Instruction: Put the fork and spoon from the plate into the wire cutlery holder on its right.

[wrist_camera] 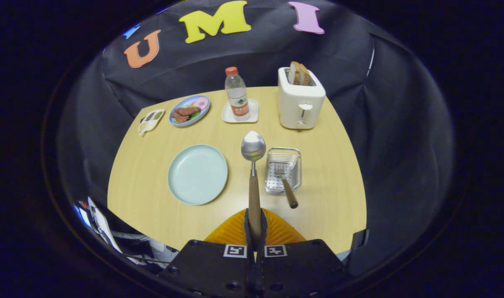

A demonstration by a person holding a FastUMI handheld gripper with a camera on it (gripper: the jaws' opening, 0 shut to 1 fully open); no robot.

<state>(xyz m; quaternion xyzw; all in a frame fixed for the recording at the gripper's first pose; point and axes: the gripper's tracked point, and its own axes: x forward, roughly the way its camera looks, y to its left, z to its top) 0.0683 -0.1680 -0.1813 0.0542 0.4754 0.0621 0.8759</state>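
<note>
holding the spoon (pixel 253 165) by its wooden handle, my gripper (pixel 255 238) clamped tight, bowl pointing straight ahead. wire cutlery holder (pixel 283 170) sits just right of it, fork (pixel 285 184) already inside, plate (pixel 197 174) left.

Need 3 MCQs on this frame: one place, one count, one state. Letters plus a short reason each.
1. Where is the fork?
A. on the plate
B. in the wire cutlery holder
C. beside the toaster

2. How many utensils lie on the light green plate?
A. none
B. one
C. two

3. What is the gripper doing?
A. open over the plate
B. shut on the fork
C. shut on the spoon

Key: 1 B, its handle sticks out of the holder; 2 A, the plate is bare; 3 C, both fingers clamp the spoon's wooden handle, bowl pointing ahead.
</note>
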